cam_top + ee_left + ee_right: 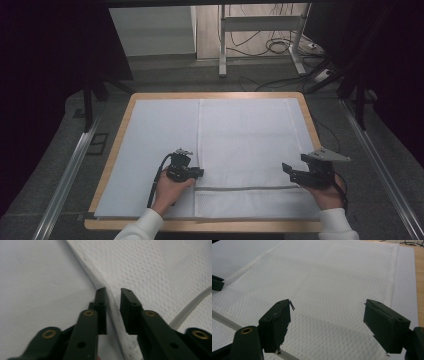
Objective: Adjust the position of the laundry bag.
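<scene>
The white mesh bag [247, 150] lies flat on the pale mat [150, 145] that covers the desk [120, 125], filling the mat's middle and right part, with a grey zipper band [245, 188] running across it near the person's edge.

At the bag's left edge, just above the zipper band, sit the left tongs [199, 173]. In the left gripper view those left tongs [113, 293] stand narrow, one jaw on each side of the raised hem [100, 280], which runs between them; a small gap shows, and whether the pads already pinch the cloth I cannot tell. To take this edge well, I judge the jaws should straddle the hem fully, bite both layers, and stay low so the mat is not caught.

At the bag's right edge, level with the left pair, are the right tongs [286, 168]. In the right gripper view the right tongs [327, 312] stand wide, holding nothing, the mesh spread beneath them. They should come down to the right hem [394, 270] at matching height, so the bag lifts evenly.
</scene>
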{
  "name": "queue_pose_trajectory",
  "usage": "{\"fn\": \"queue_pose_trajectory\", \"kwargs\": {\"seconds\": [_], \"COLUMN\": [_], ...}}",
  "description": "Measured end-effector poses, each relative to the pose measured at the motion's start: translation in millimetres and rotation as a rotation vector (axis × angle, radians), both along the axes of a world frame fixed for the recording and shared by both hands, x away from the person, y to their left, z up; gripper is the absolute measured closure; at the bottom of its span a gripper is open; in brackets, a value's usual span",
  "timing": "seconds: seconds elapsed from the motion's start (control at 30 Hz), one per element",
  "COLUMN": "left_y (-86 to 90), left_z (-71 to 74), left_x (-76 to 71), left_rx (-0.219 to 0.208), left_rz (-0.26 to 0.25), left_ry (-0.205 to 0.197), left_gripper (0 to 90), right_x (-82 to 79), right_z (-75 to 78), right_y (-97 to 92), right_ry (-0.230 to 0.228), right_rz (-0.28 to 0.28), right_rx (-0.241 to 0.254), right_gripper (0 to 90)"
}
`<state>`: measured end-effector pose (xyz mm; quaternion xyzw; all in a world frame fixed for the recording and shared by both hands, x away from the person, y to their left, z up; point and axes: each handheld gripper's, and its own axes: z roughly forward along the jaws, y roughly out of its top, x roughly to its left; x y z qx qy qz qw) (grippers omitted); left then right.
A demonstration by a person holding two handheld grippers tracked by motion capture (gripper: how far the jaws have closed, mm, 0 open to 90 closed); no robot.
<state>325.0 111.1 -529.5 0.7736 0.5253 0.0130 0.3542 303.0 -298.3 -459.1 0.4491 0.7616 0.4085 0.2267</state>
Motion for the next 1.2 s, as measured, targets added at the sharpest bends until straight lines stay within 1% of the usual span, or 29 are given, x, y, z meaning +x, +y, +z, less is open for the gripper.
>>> {"fn": "queue_pose_trajectory", "kwargs": {"seconds": [0.03,0.07,0.17,0.23,0.33,0.47,0.53,0.57,0.6,0.63,0.73,0.8,0.9,0.93,1.0,1.03,1.07,1.1,1.2], "left_y": [0.2,0.0,-1.7,-2.2,-0.6,-0.1,0.6,1.1,1.4,1.4,1.9,2.3,3.3,3.8,4.1,4.1,4.2,3.6,3.6], "left_z": [-0.3,-0.5,-1.0,-1.0,-1.6,-0.1,1.5,2.4,3.1,3.8,4.2,4.0,4.1,4.1,4.3,4.5,4.5,4.4,4.6], "left_x": [0.2,0.4,0.2,-0.2,0.1,-1.0,-1.6,-1.8,-1.9,-2.1,-2.1,-2.0,-1.6,-1.4,-1.5,-1.5,-1.5,-1.6,-2.0], "left_rx": [0.000,0.003,0.011,0.013,-0.006,-0.013,-0.016,-0.018,-0.020,-0.024,-0.026,-0.029,-0.037,-0.040,-0.041,-0.041,-0.041,-0.047,-0.045], "left_rz": [0.003,0.006,0.011,0.012,0.019,0.023,0.021,0.020,0.020,0.023,0.019,0.019,0.019,0.018,0.018,0.018,0.018,0.025,0.024], "left_ry": [-0.001,-0.002,-0.009,-0.017,-0.012,-0.026,-0.026,-0.027,-0.031,-0.032,-0.034,-0.032,-0.026,-0.026,-0.027,-0.027,-0.028,-0.029,-0.030], "left_gripper": [81.3,81.3,87.6,88.2,89.2,89.6,89.7,89.8,89.8,89.8,89.8,89.8,89.8,89.9,89.9,89.9,89.9,89.8,89.9], "right_x": [-0.2,-0.2,-0.9,-0.9,0.1,1.3,2.3,3.8,3.8,5.1,9.6,14.2,20.4,26.9,29.2,34.9,34.9,37.8,44.7], "right_z": [0.1,0.1,1.8,1.8,0.8,-0.4,-0.6,-1.2,-1.2,-1.7,-2.3,-2.3,-2.3,-2.6,-2.8,-3.9,-3.9,-5.0,-10.0], "right_y": [-0.3,-0.3,1.2,1.5,0.9,-1.1,-2.3,-3.5,-3.5,-4.7,-10.7,-17.0,-25.6,-32.2,-34.2,-38.6,-38.6,-40.0,-43.8], "right_ry": [-0.001,-0.001,-0.001,-0.001,0.003,0.012,0.031,0.056,0.056,0.067,0.099,0.129,0.160,0.187,0.192,0.206,0.206,0.213,0.237], "right_rz": [0.001,0.001,0.012,0.015,0.012,0.003,0.008,0.003,0.003,-0.004,-0.031,-0.049,-0.073,-0.091,-0.097,-0.108,-0.108,-0.115,-0.130], "right_rx": [0.002,0.002,-0.006,-0.008,-0.008,-0.008,-0.008,-0.021,-0.021,-0.023,-0.014,-0.006,0.008,0.016,0.020,0.031,0.031,0.037,0.055], "right_gripper": [21.3,21.3,22.0,22.0,22.0,22.0,21.6,21.4,21.4,21.3,21.1,20.7,20.7,20.8,21.2,22.6,22.6,23.6,26.4]}}
